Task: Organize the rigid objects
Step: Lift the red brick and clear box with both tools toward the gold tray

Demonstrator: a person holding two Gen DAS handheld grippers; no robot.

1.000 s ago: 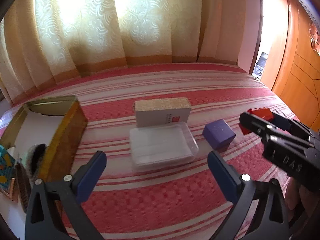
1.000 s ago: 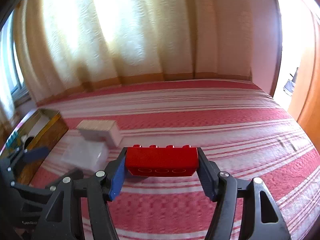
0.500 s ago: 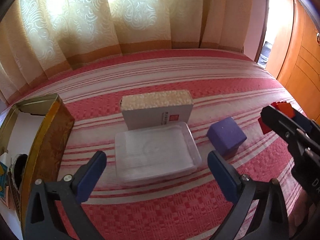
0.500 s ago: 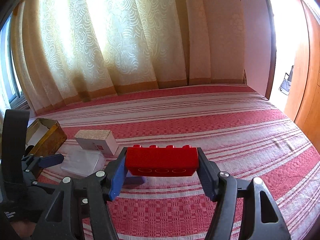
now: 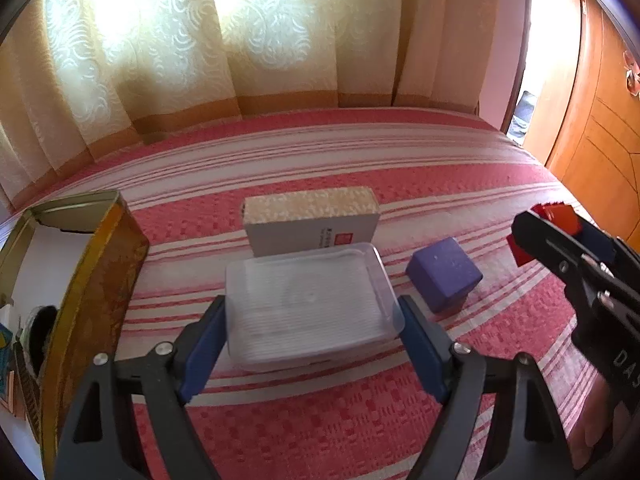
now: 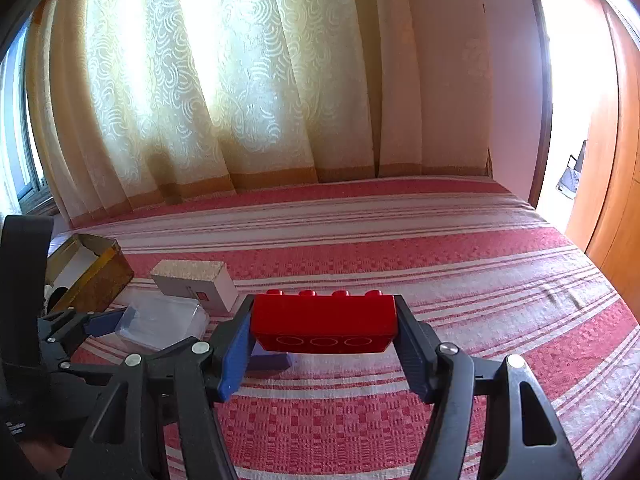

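So, taking the clear plastic container on the red-and-white striped bedspread as the anchor and going left to right: well off to its left sits an open gold tin with some stuff inside that I can't really make out. Right behind the container, touching its far edge, is a grey box with a speckled gold top. The left gripper is straddling the container, one blue pad on each short side, and its jaws are closing in on it. The pads look right up against the walls, but whether they're actually pressing yet I honestly can't tell.

Just to the container's right there's a purple cube, sitting apart from it on the bedspread. Further right of that, off the bed surface, the right gripper is clamped at a middling width on a red building brick, studs up, held level by its two ends. Cream curtains hang behind everything.
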